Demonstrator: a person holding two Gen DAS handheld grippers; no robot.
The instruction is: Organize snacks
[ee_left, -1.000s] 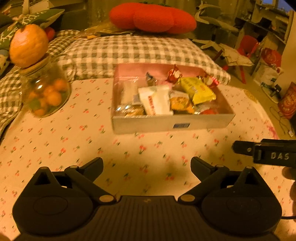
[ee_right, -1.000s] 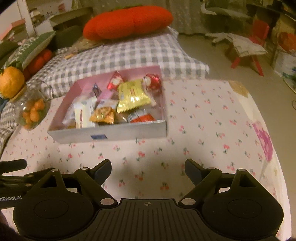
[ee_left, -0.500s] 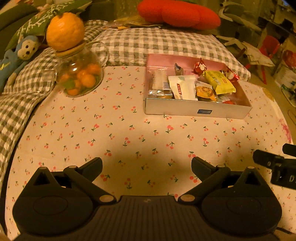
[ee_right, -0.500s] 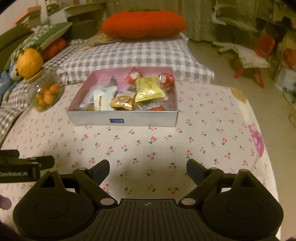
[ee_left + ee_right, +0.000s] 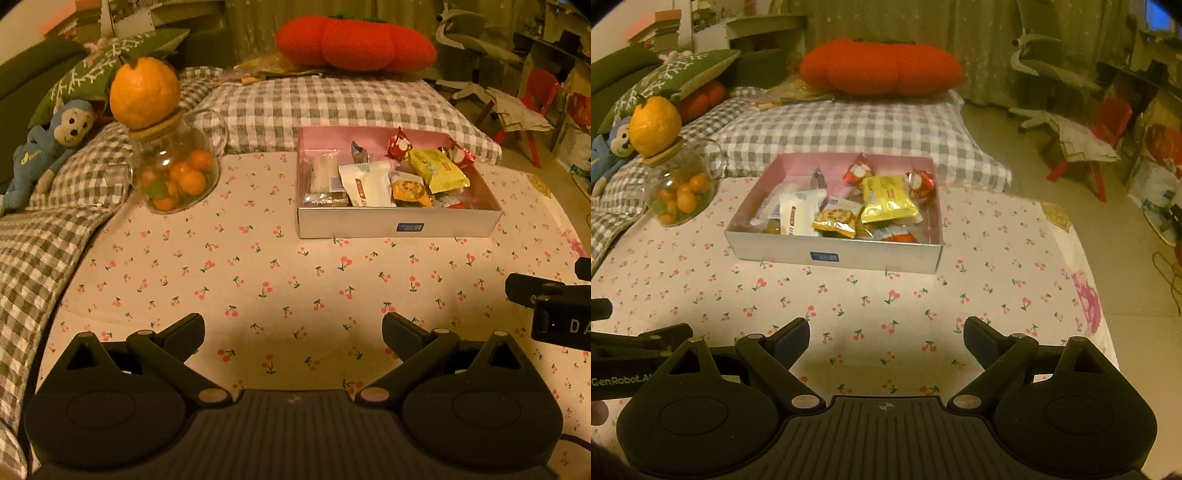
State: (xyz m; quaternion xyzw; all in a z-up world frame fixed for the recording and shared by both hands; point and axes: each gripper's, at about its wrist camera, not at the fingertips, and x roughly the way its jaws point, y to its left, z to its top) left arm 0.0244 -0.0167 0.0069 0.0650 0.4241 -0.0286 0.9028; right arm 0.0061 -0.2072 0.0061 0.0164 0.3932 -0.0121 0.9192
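box (image 5: 395, 225): sits at about 1 o'clock from the left gripper (image 5: 293, 334), 12 from the right gripper (image 5: 886, 338), well apart from both
snacks (image 5: 886, 201): all piled inside the box, kinda jumbled
cloth (image 5: 258, 280): no loose packets on it that I can spot
grippers: both spread wide, nothing between the fingers
progress: looks basically done imo, unless the pile still needs tidying
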